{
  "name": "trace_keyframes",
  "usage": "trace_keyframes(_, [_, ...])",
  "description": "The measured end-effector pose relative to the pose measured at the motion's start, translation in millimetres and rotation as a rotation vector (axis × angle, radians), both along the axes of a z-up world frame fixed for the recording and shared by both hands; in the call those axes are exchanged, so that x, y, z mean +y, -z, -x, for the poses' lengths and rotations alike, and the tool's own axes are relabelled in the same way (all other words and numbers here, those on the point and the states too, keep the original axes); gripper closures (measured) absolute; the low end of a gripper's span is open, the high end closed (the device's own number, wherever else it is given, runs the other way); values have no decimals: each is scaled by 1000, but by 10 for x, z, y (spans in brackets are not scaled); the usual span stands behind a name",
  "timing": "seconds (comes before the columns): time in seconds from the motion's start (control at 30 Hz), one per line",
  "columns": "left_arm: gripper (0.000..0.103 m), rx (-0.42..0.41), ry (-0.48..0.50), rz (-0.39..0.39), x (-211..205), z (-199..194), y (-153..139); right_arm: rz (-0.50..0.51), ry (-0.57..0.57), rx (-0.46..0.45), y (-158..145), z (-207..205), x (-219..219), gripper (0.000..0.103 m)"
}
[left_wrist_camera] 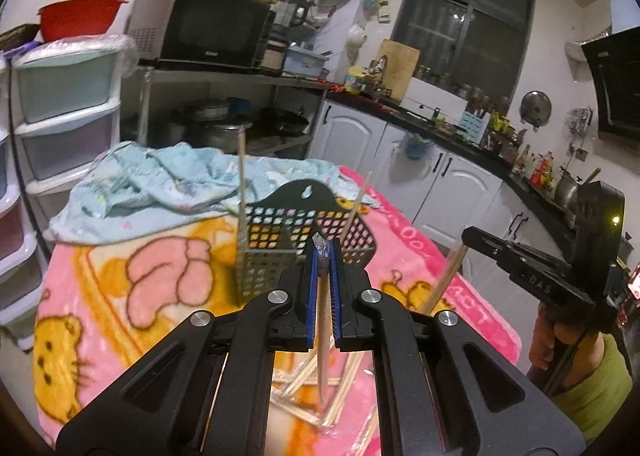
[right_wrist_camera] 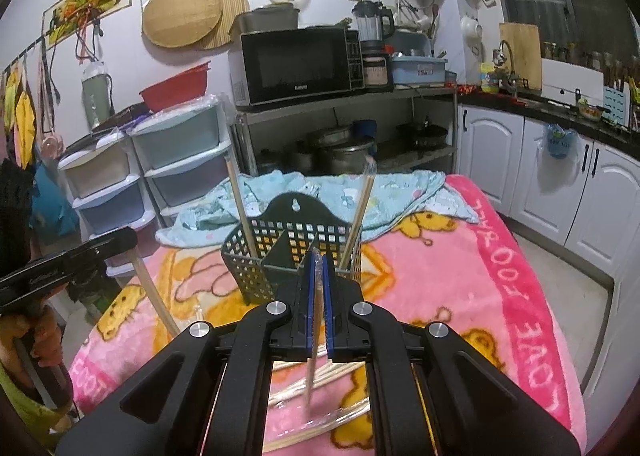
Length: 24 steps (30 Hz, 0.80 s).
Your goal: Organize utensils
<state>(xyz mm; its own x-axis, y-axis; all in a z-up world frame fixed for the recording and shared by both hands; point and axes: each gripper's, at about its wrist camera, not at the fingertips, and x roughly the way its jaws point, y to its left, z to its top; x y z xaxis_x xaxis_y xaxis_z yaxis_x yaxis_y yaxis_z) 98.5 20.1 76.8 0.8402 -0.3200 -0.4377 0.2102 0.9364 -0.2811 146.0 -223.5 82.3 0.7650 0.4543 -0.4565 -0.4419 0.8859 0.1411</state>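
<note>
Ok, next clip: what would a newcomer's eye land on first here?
Probably the loud pink cartoon blanket covering the table, with a dark perforated utensil basket standing on it, two wrapped chopsticks already poking up from its compartments. Then the foreground: the left gripper and right gripper are each shut on another wrapped chopstick, above a loose pile.

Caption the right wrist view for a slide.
Right gripper clamps a wrapped chopstick before the black utensil basket.
</note>
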Motion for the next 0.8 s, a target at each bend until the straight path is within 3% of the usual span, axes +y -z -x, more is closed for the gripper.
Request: trace_keyframes(0.8, [100, -122, 81, 14, -345, -167, -532, -75, 36, -138, -479, 163, -222, 99])
